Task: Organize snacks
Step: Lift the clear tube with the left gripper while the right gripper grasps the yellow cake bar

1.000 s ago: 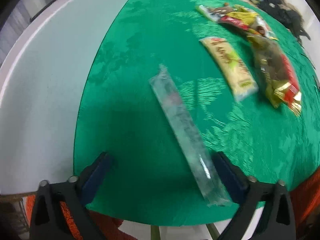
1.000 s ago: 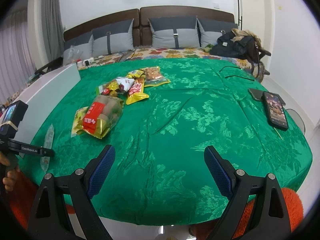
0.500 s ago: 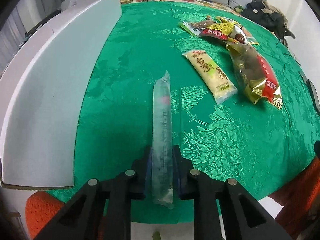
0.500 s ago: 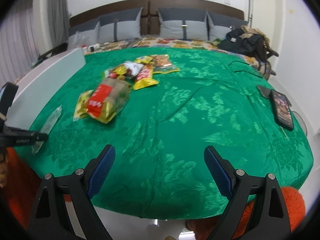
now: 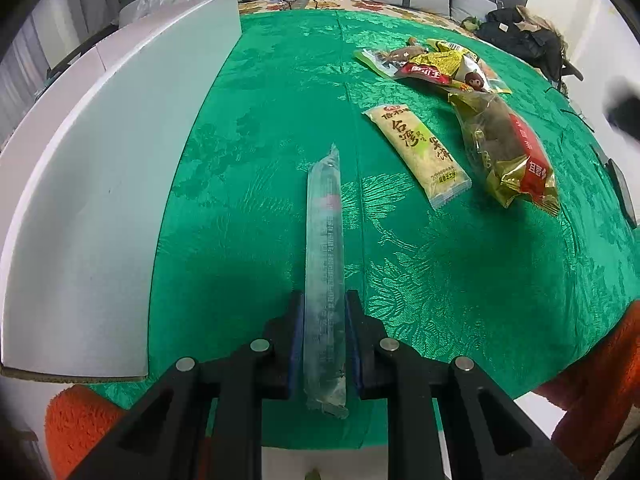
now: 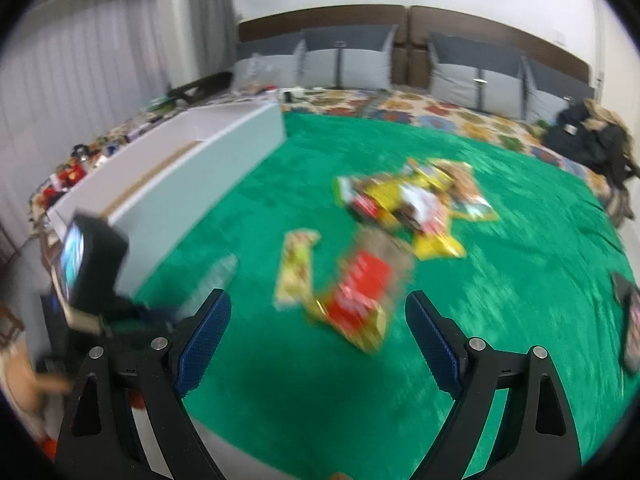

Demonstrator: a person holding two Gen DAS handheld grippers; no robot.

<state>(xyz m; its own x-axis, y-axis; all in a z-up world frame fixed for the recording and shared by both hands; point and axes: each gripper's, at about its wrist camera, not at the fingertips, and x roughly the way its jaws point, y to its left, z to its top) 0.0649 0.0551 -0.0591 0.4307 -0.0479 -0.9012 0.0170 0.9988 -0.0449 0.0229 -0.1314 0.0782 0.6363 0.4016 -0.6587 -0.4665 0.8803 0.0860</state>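
Observation:
My left gripper [image 5: 323, 316] is shut on the near end of a long clear snack tube [image 5: 325, 248] that lies on the green cloth and points away from me. A pale yellow snack bar [image 5: 416, 150] and a gold-and-red bag [image 5: 508, 152] lie to its right, with a pile of packets [image 5: 436, 66] beyond. My right gripper [image 6: 318, 316] is open and empty above the cloth, facing the blurred gold-and-red bag [image 6: 360, 296] and the yellow bar [image 6: 296, 268]. The left gripper shows at the left of the right wrist view [image 6: 96, 272].
A long white box [image 5: 100, 152] runs along the left side of the cloth; it also shows in the right wrist view [image 6: 188, 176]. A dark phone [image 5: 622, 192] lies at the right edge. Pillows and a dark bag [image 6: 592, 144] sit at the back.
My left gripper closed on the clear tube and lined up with it. My right gripper swung left and closer toward the snacks; its view is now blurred.

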